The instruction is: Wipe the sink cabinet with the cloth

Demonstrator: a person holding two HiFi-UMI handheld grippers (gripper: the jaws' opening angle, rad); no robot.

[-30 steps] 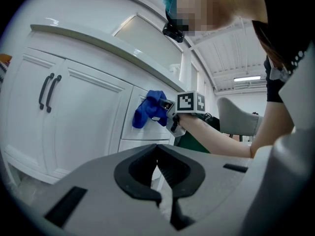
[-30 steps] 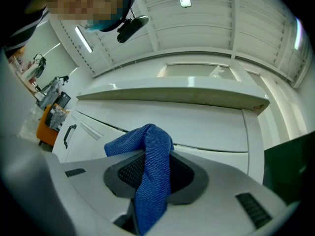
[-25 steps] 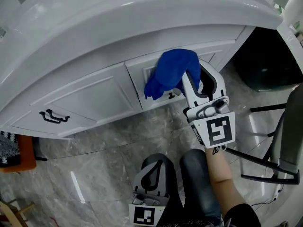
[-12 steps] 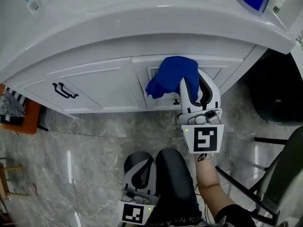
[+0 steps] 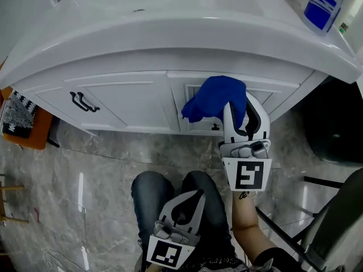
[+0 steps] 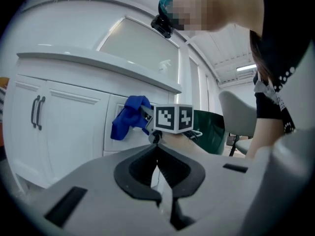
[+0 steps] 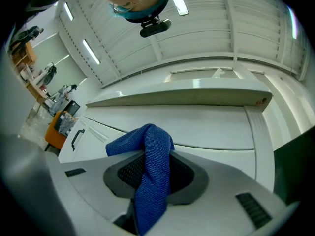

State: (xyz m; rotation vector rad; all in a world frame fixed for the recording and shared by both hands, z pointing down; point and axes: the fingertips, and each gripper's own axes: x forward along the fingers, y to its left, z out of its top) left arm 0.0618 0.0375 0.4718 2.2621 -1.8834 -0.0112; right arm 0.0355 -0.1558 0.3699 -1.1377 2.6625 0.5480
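Left gripper [image 5: 190, 204] is nearest, parked low over the person's knees. Jaws are together with nothing between them. It's idle.

Right gripper [image 5: 243, 113] is out in front, clamped on the blue cloth [image 5: 212, 98]. A fold runs down through the jaws and the rest bunches past the tips. From the left gripper view the wad looks to be against the cabinet front, or just shy of it; contact isn't certain.

The cloth sits on the upper part of the right-hand door panel [image 5: 193, 95] of the sink cabinet [image 5: 125, 101], just under the countertop overhang [image 5: 170, 33]. A small dark pull [image 5: 215, 127] is right below it. The black handle [image 5: 84, 101] on the left door is well apart.

My read: wiping is in progress, with most of the front still to cover.

Doing it well:
- keep the clamp tight so the fold doesn't slip
- push the wad flat on the panel, with the jaw tips off the paint
- use long overlapping strokes
- work into the recessed moulding edges
- lift over the pull so the cloth doesn't snag
- leave the left gripper low and clear

Furthest back, a blue-labelled container [image 5: 320, 7] sits on the counter. It's not in play.
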